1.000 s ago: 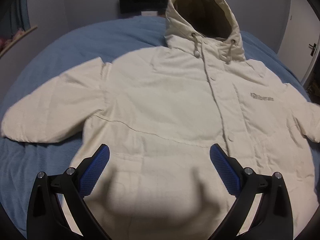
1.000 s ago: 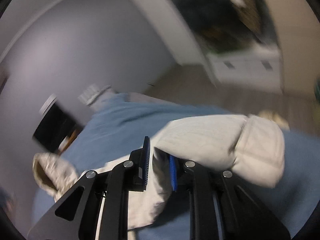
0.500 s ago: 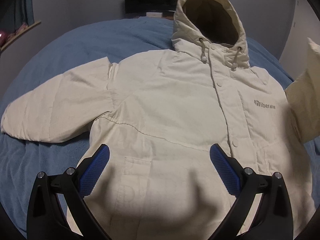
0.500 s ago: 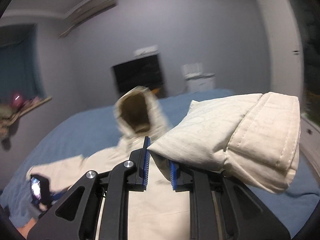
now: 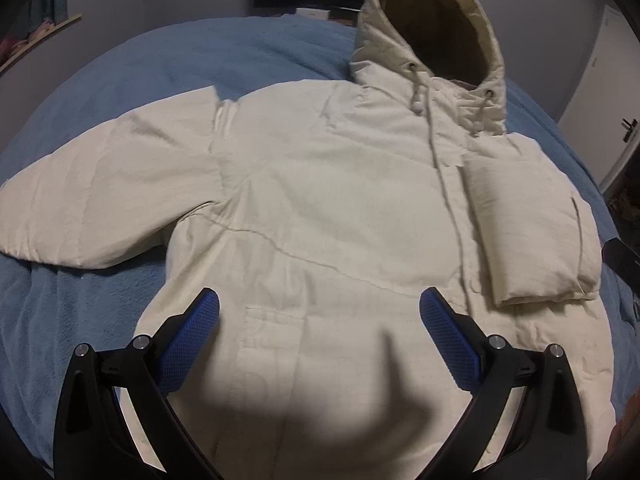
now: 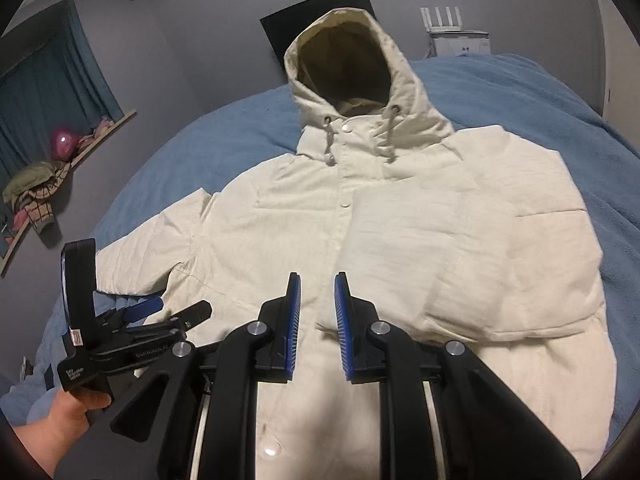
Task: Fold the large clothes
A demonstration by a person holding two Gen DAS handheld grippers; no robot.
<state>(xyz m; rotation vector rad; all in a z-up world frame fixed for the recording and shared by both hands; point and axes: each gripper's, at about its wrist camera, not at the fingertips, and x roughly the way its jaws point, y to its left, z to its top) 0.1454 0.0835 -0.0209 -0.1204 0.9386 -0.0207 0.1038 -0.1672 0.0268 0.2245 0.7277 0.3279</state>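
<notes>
A cream hooded jacket (image 5: 320, 200) lies front-up on a blue bed (image 5: 160, 72), hood (image 5: 436, 28) at the far end. One sleeve (image 5: 520, 232) is folded over the chest on the right; the other sleeve (image 5: 100, 200) stretches out flat to the left. My left gripper (image 5: 320, 320) hovers open and wide over the lower front, holding nothing. My right gripper (image 6: 316, 312) hangs above the jacket's button line beside the folded sleeve (image 6: 500, 260); its jaws are opening, a narrow gap with nothing between them. A hand (image 6: 68, 416) holds the left gripper (image 6: 172, 312) at the lower left.
A black screen (image 6: 320, 28) and a white router (image 6: 456, 32) stand against the grey wall behind the hood. A shelf with a pink balloon (image 6: 62, 144) and piled clothes runs along the left wall. A white door (image 5: 600, 100) is on the right.
My right gripper swung the sleeve it held across the jacket and let go; the sleeve now lies folded on the chest. The left gripper stayed nearly still and open.
</notes>
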